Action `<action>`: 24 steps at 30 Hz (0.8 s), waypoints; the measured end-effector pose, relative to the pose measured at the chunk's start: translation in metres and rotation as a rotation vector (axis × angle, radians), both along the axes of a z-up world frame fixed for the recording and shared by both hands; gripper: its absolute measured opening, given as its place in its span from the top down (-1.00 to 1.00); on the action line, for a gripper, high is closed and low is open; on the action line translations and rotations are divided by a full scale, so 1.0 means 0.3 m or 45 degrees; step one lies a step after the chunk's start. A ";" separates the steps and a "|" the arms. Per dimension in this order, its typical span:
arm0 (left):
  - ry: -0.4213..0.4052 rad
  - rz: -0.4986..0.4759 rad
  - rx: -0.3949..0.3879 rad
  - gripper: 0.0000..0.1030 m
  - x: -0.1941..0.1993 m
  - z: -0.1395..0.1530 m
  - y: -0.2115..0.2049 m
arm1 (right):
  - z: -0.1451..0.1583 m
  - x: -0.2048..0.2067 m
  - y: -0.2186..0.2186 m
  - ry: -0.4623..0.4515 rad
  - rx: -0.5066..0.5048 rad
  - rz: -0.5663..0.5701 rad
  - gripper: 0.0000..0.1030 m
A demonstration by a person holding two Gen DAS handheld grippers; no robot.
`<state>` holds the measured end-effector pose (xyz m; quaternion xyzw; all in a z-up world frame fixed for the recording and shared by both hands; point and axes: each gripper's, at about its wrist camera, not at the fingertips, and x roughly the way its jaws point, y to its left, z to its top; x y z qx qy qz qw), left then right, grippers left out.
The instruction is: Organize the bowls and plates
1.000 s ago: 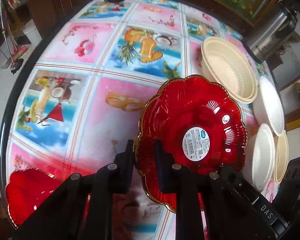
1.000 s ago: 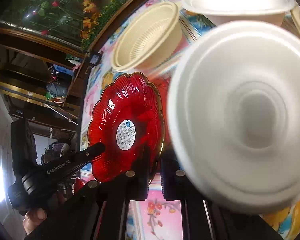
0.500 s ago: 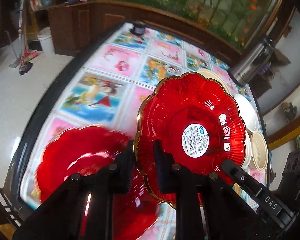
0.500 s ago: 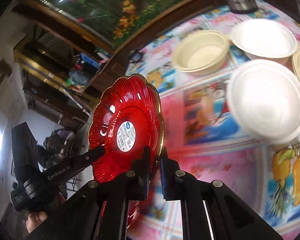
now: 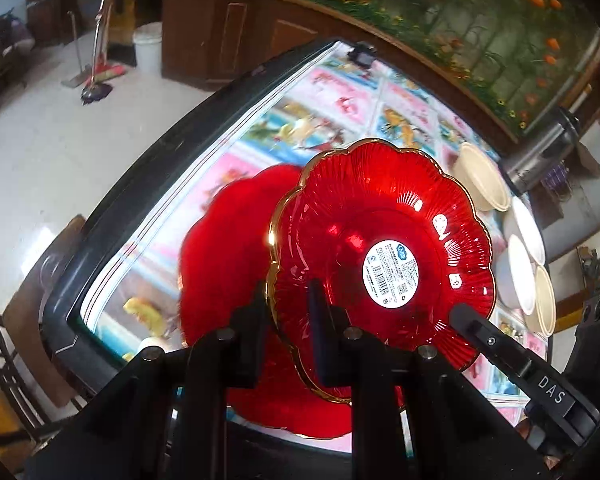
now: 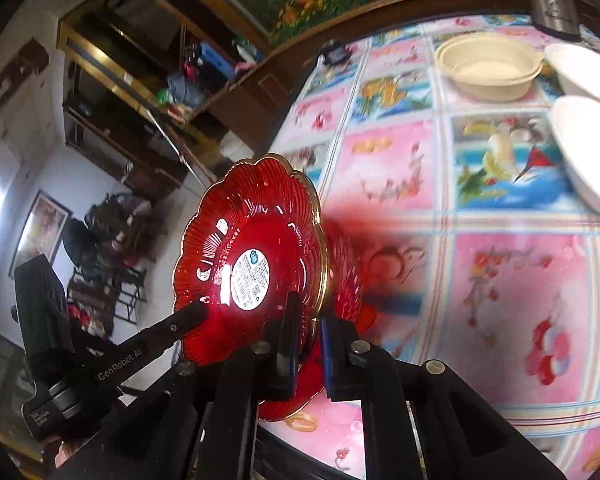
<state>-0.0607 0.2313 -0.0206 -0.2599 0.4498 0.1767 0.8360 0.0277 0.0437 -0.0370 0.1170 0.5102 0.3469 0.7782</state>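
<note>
We are holding one red scalloped plate (image 5: 384, 240) clamped at its rim by both the left gripper (image 5: 288, 308) and the right gripper (image 6: 308, 320), tilted above a second red plate (image 5: 224, 264) that is lying on the patterned table (image 6: 512, 280) near its edge. We are counting four bowls (image 5: 484, 188) along the table's far side, all appearing empty. The lower plate is showing blurred and half hidden, and two white bowls (image 6: 584, 160) are being cut off at the right
</note>
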 end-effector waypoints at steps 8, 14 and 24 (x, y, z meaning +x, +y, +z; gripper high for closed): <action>0.032 0.030 0.026 0.68 -0.035 -0.055 0.020 | -0.062 -0.019 0.063 0.027 -0.084 0.042 0.84; 0.049 0.037 0.076 0.67 -0.042 -0.073 0.007 | -0.077 -0.015 0.103 0.006 -0.159 0.065 0.79; 0.069 0.037 0.124 0.65 -0.043 -0.089 0.002 | -0.091 -0.029 0.137 -0.024 -0.247 0.089 0.75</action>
